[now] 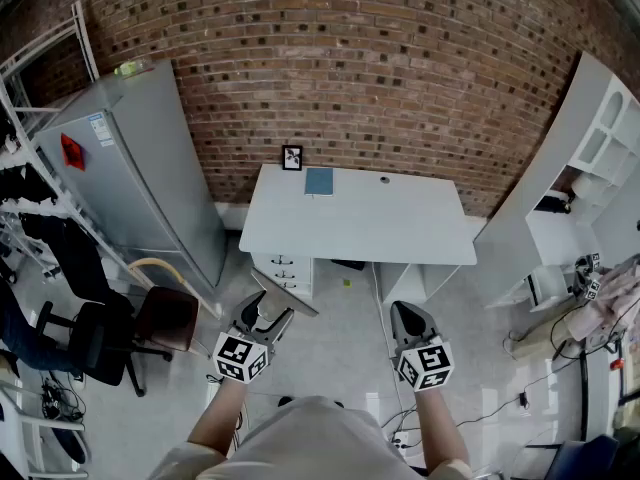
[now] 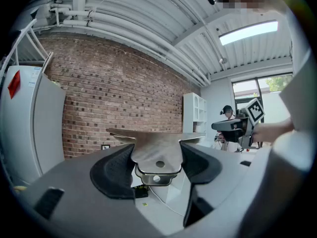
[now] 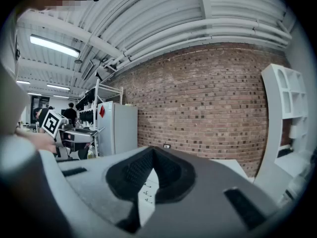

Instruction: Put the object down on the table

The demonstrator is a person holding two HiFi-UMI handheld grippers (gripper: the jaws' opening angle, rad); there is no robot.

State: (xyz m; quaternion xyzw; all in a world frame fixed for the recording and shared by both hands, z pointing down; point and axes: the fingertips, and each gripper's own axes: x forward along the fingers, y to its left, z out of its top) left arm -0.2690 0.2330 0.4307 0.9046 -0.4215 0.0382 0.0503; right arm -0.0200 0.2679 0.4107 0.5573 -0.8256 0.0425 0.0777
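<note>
Since the left gripper (image 1: 262, 318) has its jaws set wide and pressed onto the narrow tab of a flat metal object (image 2: 154, 144), the piece is held in the air short of the table (image 1: 360, 223), well apart from it and out over the floor; the broad end flares forward past the pads. To do this step well, I judge the arm should reach forward until the plate is over bare tabletop, come down with the blade level so one edge does not strike first, and open only once the metal lies flat on the surface. The right gripper (image 1: 405, 318) is closed pad to pad with nothing in it, and would do best held aside.

The tabletop is white, smooth and mostly bare; a small picture frame (image 1: 292, 157) and a blue-grey book (image 1: 319, 181) sit at its far edge (near the wall), so the near half is the open place to land. At the far left stands a tall grey cabinet (image 1: 140, 168), with a brown chair (image 1: 165, 318) below it; a brick wall (image 1: 400, 68) runs behind; a white shelf unit (image 1: 600, 148) closes the right side.
</note>
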